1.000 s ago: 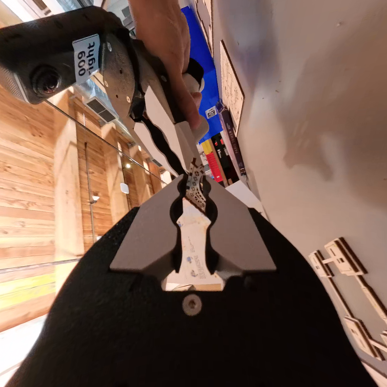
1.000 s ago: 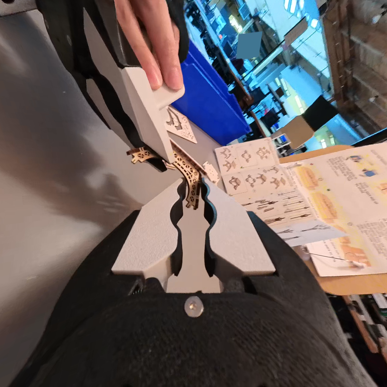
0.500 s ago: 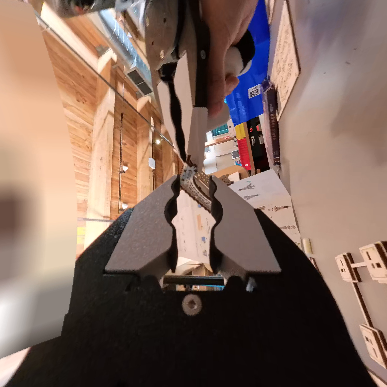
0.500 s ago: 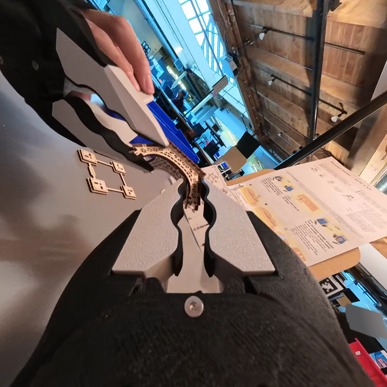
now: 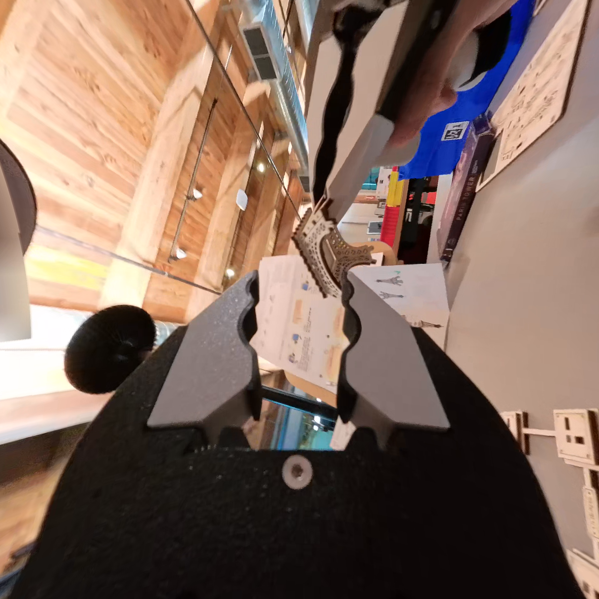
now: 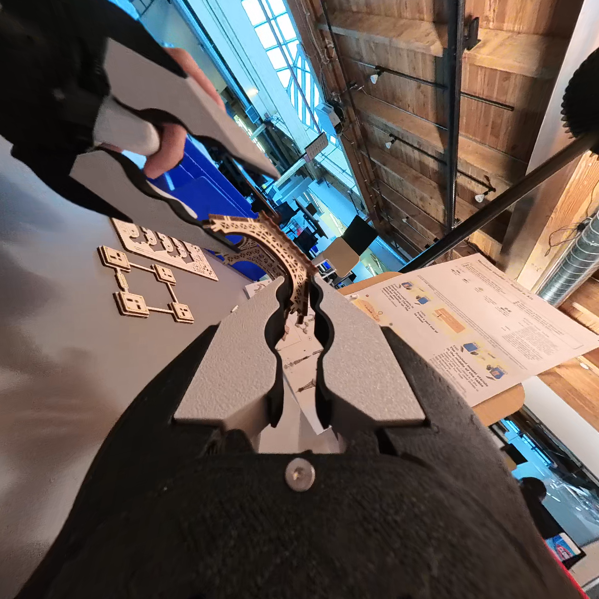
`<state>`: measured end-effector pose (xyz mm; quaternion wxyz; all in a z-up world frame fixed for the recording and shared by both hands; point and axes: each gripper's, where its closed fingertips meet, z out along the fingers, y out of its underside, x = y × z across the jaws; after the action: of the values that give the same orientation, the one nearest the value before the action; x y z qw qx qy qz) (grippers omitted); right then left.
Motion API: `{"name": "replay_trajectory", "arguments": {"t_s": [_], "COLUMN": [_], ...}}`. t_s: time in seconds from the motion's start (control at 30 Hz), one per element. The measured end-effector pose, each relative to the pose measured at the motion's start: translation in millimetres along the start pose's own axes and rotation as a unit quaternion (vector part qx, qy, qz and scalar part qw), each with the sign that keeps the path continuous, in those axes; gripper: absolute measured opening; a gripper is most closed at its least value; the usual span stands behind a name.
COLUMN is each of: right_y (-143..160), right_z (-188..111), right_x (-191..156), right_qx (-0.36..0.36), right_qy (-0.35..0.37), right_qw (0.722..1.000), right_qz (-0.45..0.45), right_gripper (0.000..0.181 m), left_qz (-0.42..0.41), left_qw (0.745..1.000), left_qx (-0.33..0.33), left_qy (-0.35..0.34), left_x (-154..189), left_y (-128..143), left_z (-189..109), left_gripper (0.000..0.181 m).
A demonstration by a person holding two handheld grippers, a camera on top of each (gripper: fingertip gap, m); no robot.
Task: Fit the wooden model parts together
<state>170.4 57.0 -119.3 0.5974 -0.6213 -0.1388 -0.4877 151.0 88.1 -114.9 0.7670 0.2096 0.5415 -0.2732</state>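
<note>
A laser-cut wooden lattice arch piece (image 6: pixel 285 256) is held in the air over the grey table (image 6: pixel 64 340). My right gripper (image 6: pixel 298 280) is shut on one end of it. My left gripper (image 5: pixel 301 278) is open with a wide gap, and the arch piece (image 5: pixel 324 256) sits just beyond its right fingertip. In the right wrist view the left gripper (image 6: pixel 254 212) stands open around the arch's far end, which lies by its lower finger. In the left wrist view the right gripper (image 5: pixel 321 199) comes down from above, with a hand on it.
A wooden square frame with corner pads (image 6: pixel 146 285) and a punched wooden sheet (image 6: pixel 168 246) lie on the table. A paper instruction sheet (image 6: pixel 470 324) lies to the right. A blue bin (image 6: pixel 201 194) and a dark box (image 5: pixel 463 194) stand at the back. There is about 5 cm between the tips of the two grippers.
My left gripper has opened and let go of the arch piece. My right gripper keeps its hold. Both grippers have tilted, so more of the room shows.
</note>
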Motion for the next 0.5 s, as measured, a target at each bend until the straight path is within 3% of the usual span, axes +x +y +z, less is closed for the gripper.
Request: {"name": "replay_trajectory", "arguments": {"t_s": [0.23, 0.37, 0.5], "right_y": [-4, -7, -8], "right_z": [5, 7, 7], "right_x": [-10, -15, -18], "right_qx": [0.002, 0.0, -0.003], "right_qy": [-0.024, -0.043, -0.051], "right_qw": [1.0, 0.998, 0.998], "right_qz": [0.011, 0.034, 0.032], "right_gripper": [0.009, 0.009, 0.011], "left_qz": [-0.068, -0.118, -0.147], "left_qw": [0.996, 0.988, 0.985], "left_qx": [-0.006, -0.001, -0.003], "left_qy": [0.061, 0.1, 0.089], "left_x": [14, 24, 20], "left_y": [-1, -5, -4], "left_z": [13, 14, 15], "left_gripper": [0.058, 0.035, 0.023]}}
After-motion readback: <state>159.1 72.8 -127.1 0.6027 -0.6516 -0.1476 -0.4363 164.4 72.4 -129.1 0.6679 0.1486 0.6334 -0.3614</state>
